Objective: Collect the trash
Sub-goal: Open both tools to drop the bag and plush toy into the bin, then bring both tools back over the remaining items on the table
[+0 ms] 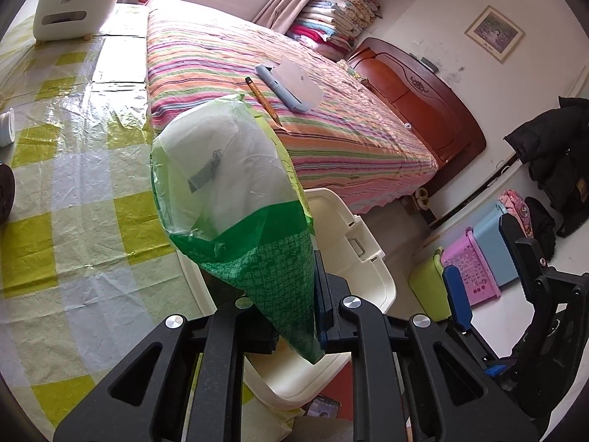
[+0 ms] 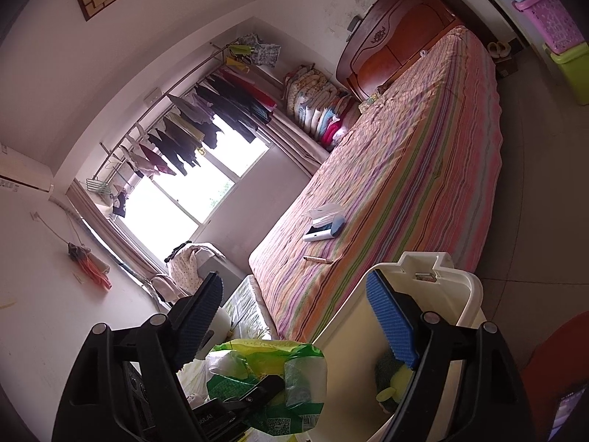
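My left gripper (image 1: 294,316) is shut on the green end of a green and clear plastic wrapper (image 1: 228,191). It holds the wrapper up over the rim of a cream bin (image 1: 368,258) that stands between the table and the bed. The wrapper also shows in the right wrist view (image 2: 272,372), with the left gripper's black fingers clamped on it. My right gripper (image 2: 294,324) is open and empty, just above the bin (image 2: 467,294). A green and yellow item (image 2: 390,379) lies inside the bin.
A table with a yellow checked cloth (image 1: 73,169) is on the left, with a white organiser (image 1: 77,7) at its far end. The striped bed (image 1: 294,84) holds a pencil (image 1: 263,101) and a blue and white brush (image 1: 291,84). Coloured storage boxes (image 1: 475,261) stand on the floor at right.
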{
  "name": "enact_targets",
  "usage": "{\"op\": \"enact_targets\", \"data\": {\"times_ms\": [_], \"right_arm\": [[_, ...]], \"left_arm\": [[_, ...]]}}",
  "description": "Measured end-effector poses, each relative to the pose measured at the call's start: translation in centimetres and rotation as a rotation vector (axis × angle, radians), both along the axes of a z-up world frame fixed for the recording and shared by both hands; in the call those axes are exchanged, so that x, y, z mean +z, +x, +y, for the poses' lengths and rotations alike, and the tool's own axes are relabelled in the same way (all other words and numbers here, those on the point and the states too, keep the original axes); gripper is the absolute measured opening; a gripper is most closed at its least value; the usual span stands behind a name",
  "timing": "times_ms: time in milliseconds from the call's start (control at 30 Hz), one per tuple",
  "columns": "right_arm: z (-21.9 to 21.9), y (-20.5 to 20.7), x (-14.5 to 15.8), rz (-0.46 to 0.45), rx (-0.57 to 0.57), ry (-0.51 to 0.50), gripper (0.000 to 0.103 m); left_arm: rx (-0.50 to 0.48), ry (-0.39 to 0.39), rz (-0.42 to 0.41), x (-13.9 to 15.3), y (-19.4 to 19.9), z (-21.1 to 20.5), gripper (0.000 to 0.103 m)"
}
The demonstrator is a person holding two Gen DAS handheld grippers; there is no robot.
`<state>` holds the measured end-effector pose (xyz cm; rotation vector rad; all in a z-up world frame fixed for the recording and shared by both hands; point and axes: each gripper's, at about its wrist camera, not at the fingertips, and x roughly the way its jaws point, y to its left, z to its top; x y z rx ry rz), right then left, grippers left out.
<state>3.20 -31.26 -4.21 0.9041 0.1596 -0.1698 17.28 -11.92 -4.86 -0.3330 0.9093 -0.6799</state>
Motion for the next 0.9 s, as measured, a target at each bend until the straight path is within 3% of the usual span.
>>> {"op": "enact_targets", "data": {"times_ms": [200, 267, 367, 533, 900], "right_arm": [[0.1, 0.0, 0.2, -0.005, 0.012, -0.005, 0.078], [0.0, 0.0, 0.1, -0.005, 0.013, -0.004, 0.078], [0.1, 0.0, 0.2, -0.005, 0.016, -0.006, 0.078], [0.3, 0.3, 0.2, -0.002, 0.022, -0.014, 0.078], [0.7, 0.9, 0.0, 0.014, 0.053, -0.025, 0.078]], "left_arm": [[0.023, 0.029, -0.046, 0.5, -0.2, -0.4, 0.053], [0.041, 0.041, -0.079, 0.8, -0.6, -0.2, 0.074], [0.076, 0.059, -0.114, 1.4, -1.1, 0.2, 0.083], [0.119, 0.062, -0.128, 2.2, -1.3, 2.0, 0.088], [0.189, 0.107, -0.160, 3.9, -2.1, 7.0, 0.088]]}}
